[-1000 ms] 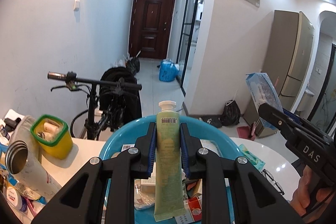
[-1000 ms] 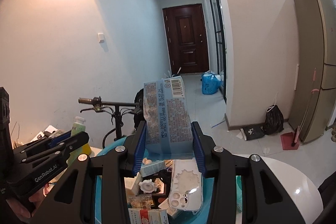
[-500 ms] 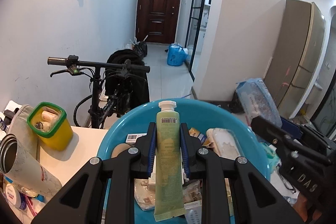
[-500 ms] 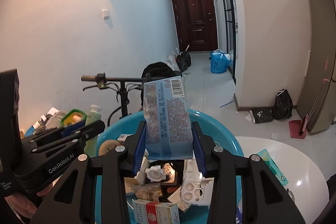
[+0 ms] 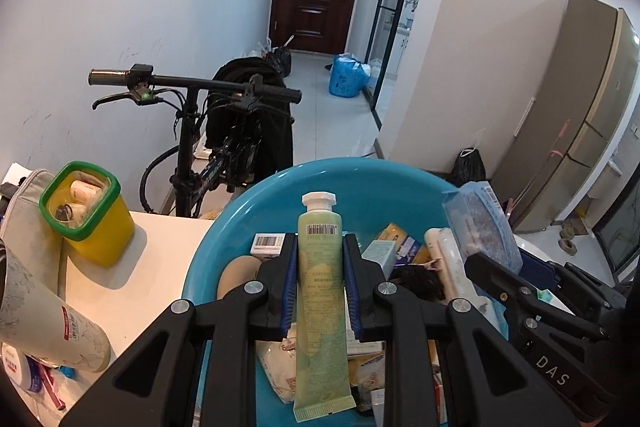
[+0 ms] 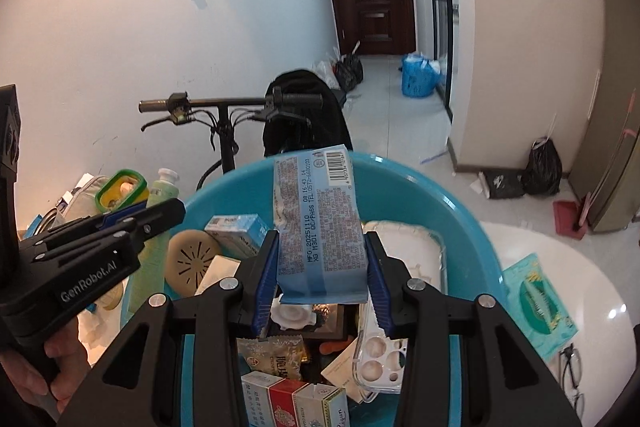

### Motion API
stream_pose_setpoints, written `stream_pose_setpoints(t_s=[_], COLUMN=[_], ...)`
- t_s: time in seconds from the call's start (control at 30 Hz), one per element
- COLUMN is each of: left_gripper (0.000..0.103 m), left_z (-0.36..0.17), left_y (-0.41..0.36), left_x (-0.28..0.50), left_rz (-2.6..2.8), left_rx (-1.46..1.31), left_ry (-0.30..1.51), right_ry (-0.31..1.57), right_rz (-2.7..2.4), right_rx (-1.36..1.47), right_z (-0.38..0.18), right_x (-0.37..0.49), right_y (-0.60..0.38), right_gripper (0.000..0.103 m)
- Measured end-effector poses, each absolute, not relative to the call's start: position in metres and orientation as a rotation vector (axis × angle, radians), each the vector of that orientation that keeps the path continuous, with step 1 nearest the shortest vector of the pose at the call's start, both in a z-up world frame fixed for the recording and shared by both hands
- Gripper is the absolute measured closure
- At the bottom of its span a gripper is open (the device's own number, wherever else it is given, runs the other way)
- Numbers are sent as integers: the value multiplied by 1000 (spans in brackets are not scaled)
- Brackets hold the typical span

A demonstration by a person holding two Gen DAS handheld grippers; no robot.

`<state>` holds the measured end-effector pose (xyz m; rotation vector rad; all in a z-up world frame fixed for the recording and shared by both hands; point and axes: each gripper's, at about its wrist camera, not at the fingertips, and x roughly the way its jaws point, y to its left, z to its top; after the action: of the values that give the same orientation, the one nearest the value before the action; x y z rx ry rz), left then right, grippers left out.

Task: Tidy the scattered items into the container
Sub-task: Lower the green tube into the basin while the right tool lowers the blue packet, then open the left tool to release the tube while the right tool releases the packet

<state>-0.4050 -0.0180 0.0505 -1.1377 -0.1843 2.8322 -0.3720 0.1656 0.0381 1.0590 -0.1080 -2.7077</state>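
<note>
— Green tube (image 5: 320,307)?
— Clamped upright between left gripper (image 5: 321,291) fingers, above blue basin (image 5: 224,239).
— Blue packet (image 6: 320,223)?
— Pinched between right gripper (image 6: 322,283) fingers, over same basin, above boxes and phone case (image 6: 378,351).
— Beside basin?
— Yellow tub (image 5: 86,215), left, on table (image 5: 160,267).

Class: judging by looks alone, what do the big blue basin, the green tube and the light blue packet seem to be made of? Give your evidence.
Blue basin: likely moulded plastic, its smooth wall slightly glossy.
Green tube: seemingly soft matte plastic, with a flat crimped end and white screw cap.
Light blue packet: thin printed film, probably plastic, wrinkled, with a sealed edge.
</note>
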Motion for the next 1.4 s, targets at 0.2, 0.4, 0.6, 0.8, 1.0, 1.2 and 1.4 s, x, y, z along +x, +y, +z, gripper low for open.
stream_pose_setpoints(t_s=[0.2, 0.4, 0.6, 0.8, 1.0, 1.2, 1.4], left_gripper=[80, 80, 80, 80, 80, 59, 36], left_z=[28, 11, 4, -5, -3, 11, 44], left_y=[-31, -46, -43, -37, -31, -38, -36], left_x=[-424, -433, -436, -440, -438, -432, -412], left_rz=[2835, 2782, 2724, 2673, 2690, 2739, 2887], left_rx=[-1292, -1394, -1446, -1502, -1505, -1434, -1231], left_ry=[-191, -246, -255, -277, -242, -292, -196], right_ry=[-113, -177, -194, -177, -170, -155, -135], right_rz=[-2684, -2616, -2605, -2599, -2588, -2595, -2594], right_rx=[1126, 1184, 1237, 1247, 1264, 1276, 1291], right_z=[23, 12, 4, 3, 0, -3, -3], right_x=[-381, -387, -390, -391, -393, -395, -396], right_y=[164, 166, 167, 163, 161, 159, 157], right_gripper=[63, 63, 63, 62, 62, 62, 54])
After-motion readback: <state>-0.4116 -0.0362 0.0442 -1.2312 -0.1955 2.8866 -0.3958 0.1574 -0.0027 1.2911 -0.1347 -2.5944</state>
